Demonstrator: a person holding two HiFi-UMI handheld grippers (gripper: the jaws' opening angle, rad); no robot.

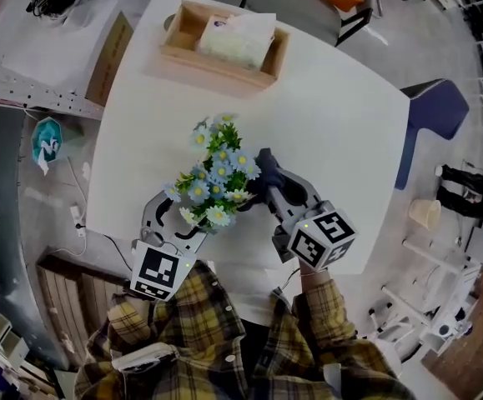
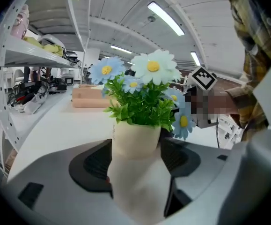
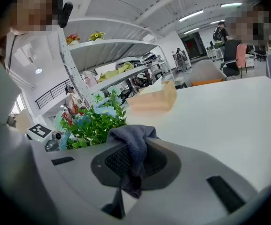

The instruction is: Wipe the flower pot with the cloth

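We see a white table (image 1: 341,123) filling the middle of the head view, with a wooden box (image 1: 216,67) near its upper edge and a blue chair (image 1: 437,111) at the right on grey floor (image 1: 425,48). In the left gripper view, white shelving (image 2: 32,55) climbs the left side beneath long ceiling lights (image 2: 165,18).
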